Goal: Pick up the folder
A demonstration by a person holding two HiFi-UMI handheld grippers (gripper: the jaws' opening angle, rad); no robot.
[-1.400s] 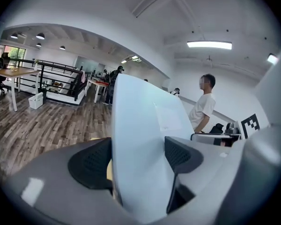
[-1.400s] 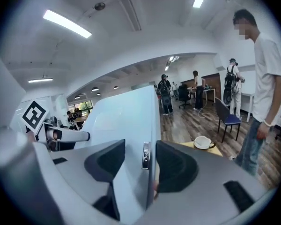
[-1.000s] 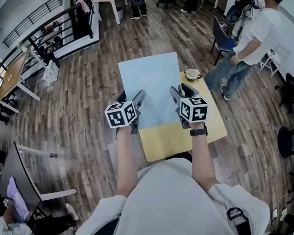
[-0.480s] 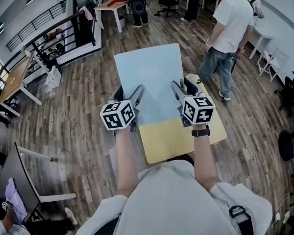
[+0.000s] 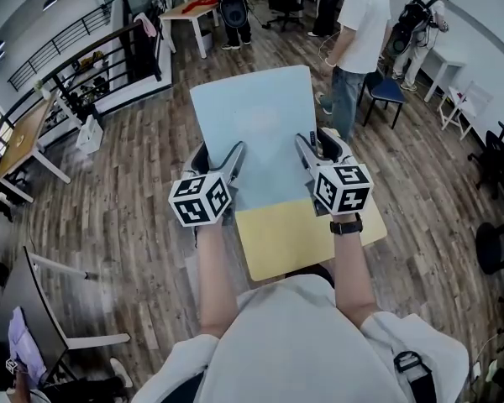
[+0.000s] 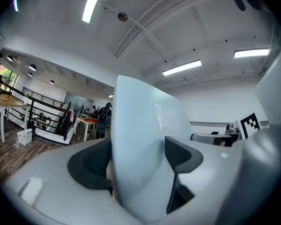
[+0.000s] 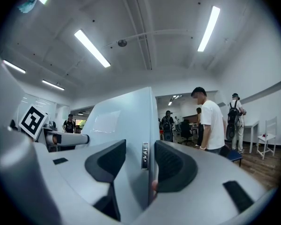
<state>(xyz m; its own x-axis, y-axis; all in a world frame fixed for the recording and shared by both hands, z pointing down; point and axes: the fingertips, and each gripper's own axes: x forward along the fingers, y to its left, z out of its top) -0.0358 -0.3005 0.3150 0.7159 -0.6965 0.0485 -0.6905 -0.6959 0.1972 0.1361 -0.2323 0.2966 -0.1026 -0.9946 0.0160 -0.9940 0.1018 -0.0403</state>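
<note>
A pale blue folder [image 5: 252, 128] hangs flat above the yellow table [image 5: 294, 235], held between both grippers. My left gripper [image 5: 221, 159] is shut on its left edge; in the left gripper view the folder [image 6: 145, 135] fills the gap between the dark pads [image 6: 91, 163]. My right gripper [image 5: 319, 148] grips the right edge, and its jaws are closing on it. In the right gripper view the folder [image 7: 126, 121] with its small metal clip [image 7: 144, 155] sits clamped between the pads [image 7: 171, 165]. Both grippers point level.
A person in a white shirt [image 5: 357, 23] stands just beyond the table's far right corner, beside a blue chair [image 5: 386, 91]. Wooden floor surrounds the table. A railing [image 5: 92, 49] and desks lie far left; white chairs [image 5: 466, 99] stand at the right.
Both grippers have risen with the folder, which now shows larger and higher above the table. The person in the white shirt has walked leftward behind the table.
</note>
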